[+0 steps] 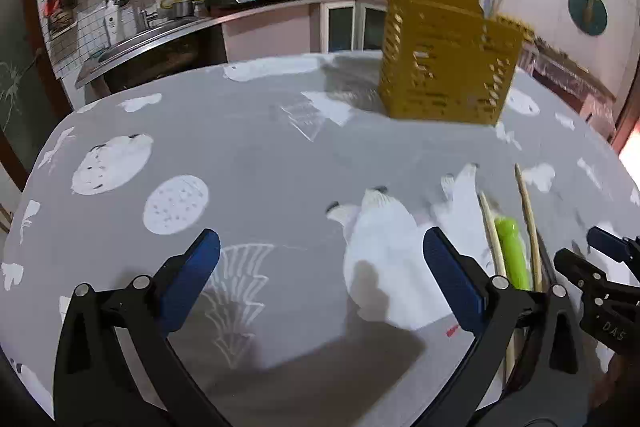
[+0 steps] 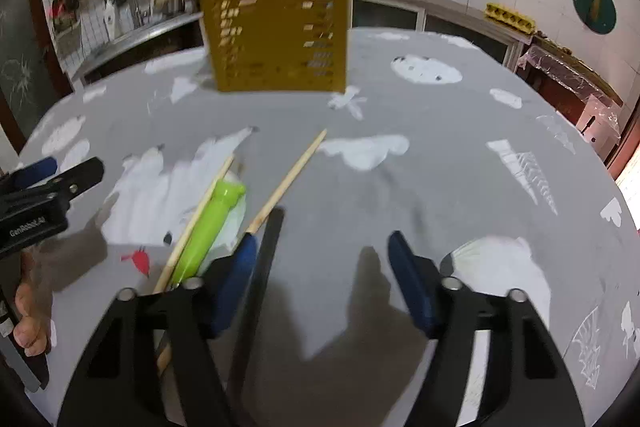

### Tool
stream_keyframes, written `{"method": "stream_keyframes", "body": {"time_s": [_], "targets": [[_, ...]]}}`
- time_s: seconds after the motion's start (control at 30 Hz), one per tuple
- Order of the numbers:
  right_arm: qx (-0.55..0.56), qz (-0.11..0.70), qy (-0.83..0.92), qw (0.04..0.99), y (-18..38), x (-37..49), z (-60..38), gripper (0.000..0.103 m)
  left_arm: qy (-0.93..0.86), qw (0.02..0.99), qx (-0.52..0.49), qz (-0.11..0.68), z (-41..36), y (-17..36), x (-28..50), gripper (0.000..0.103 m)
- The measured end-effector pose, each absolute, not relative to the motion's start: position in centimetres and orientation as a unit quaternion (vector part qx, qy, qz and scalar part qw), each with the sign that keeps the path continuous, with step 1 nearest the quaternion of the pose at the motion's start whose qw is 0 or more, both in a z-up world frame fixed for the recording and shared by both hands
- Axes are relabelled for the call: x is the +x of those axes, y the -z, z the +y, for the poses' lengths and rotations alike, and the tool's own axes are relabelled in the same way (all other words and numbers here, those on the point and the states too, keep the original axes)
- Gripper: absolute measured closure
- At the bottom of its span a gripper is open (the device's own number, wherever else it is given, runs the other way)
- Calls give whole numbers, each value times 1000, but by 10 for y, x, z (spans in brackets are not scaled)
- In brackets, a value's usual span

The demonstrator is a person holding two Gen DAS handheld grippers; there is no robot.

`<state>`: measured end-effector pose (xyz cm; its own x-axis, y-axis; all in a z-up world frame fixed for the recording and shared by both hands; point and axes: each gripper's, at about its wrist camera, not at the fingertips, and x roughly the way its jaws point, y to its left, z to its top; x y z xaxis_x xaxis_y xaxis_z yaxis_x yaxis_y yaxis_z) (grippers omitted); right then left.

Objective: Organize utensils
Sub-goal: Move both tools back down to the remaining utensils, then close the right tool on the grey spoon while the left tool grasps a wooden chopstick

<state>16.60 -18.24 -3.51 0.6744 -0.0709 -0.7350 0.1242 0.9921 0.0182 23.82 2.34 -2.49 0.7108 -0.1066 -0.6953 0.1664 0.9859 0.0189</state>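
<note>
**Both grippers low over the table, utensils lying loose**

The left gripper (image 1: pixel 322 277) hangs over the grey patterned tablecloth (image 1: pixel 256 147) with its blue pads spread wide and only cloth between them. Off to its right lies the cluster of utensils: a lime-green handled utensil (image 1: pixel 510 251) flanked by two wooden chopsticks (image 1: pixel 528 215), all flat on the table.

From the right wrist view, the right gripper (image 2: pixel 322 277) is parted about halfway, gripping nothing. A dark, blurred handle (image 2: pixel 260 267) lies just inside its left pad; whether the pad touches it cannot be told. The green utensil (image 2: pixel 208 227) and one chopstick (image 2: pixel 200 211) sit just left of that pad, the other chopstick (image 2: pixel 288 179) angling away towards the far side.

Well beyond, the yellow slotted utensil holder (image 2: pixel 276 27) stands upright on the table with a few sticks already poking out of its top. Open cloth lies between it and the pile. A hand (image 2: pixel 28 311) shows at the left edge, behind the other gripper's black body.
</note>
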Motion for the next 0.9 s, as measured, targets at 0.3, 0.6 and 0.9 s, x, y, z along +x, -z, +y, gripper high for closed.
{"method": "stream_keyframes", "body": {"time_s": [0.3, 0.6, 0.9], "targets": [[28, 433, 47, 900, 43, 184, -166, 72, 86, 913, 48, 395, 14, 35, 240, 5], [37, 434, 34, 899, 41, 196, -176, 93, 103, 905, 55, 409, -2, 38, 241, 5], [62, 428, 62, 900, 36, 195, -235, 93, 123, 894, 73, 425, -40, 44, 244, 5]]}}
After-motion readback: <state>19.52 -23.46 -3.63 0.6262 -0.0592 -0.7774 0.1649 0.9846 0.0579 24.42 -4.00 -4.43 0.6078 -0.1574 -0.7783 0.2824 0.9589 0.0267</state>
